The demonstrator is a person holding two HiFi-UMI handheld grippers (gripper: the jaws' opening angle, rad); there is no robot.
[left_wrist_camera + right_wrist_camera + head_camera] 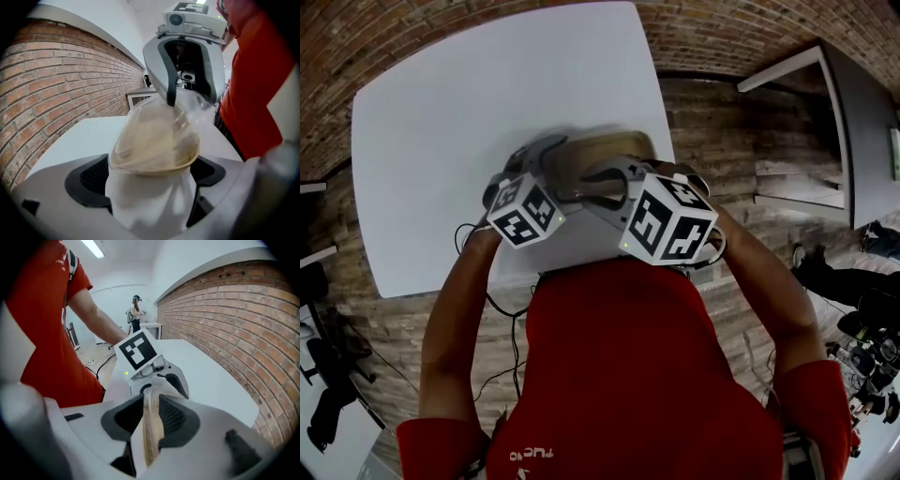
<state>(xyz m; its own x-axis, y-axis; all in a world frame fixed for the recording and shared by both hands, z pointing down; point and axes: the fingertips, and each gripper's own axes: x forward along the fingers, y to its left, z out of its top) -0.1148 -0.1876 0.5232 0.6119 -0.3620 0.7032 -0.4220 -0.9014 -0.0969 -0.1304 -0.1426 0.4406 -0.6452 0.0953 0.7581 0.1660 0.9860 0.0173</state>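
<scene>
One clear bag [154, 140], tan-rimmed it seems, is held over the near edge of the white table [441, 141]. It is stretched between both tools. The left gripper [542, 155] is clamped on one end and the right gripper [171, 101] is pinched on the opposite edge.

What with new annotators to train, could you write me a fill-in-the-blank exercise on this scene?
1. The left claw and the right claw are both shut on the clear plastic bag above a ____ table.
2. The wall beside the table is made of ____.
3. The person's T-shirt is ____.
Missing words: white; brick; red.
</scene>
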